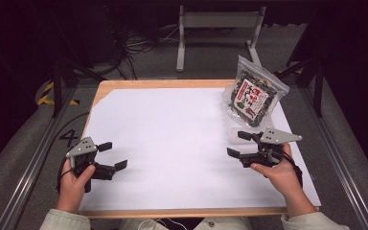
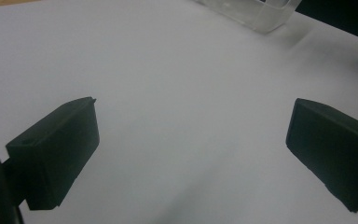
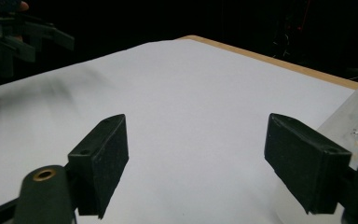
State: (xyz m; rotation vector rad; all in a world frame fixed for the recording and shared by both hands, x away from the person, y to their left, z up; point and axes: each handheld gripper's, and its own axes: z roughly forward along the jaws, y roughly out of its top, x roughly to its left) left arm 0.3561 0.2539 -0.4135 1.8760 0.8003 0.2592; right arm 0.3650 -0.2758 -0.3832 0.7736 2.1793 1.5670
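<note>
We see the right claw [image 1: 235, 144] spread wide and empty, with the clear container [image 1: 233, 134] just beside its far jaw and the seaweed bag [image 1: 254, 93] beyond. The left claw [image 1: 113, 155] gapes empty, well apart from both, over the desk [image 1: 172, 143].

White sheet [image 1: 172, 143] on tan wooden table [image 1: 124, 84]; clear packet [image 1: 255, 92], dark contents, red-white label.

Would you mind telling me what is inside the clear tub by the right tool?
The clear tub holds a few dark shreds against its wall. The right tool covers part of it, so the rest of its contents cannot be seen.
</note>
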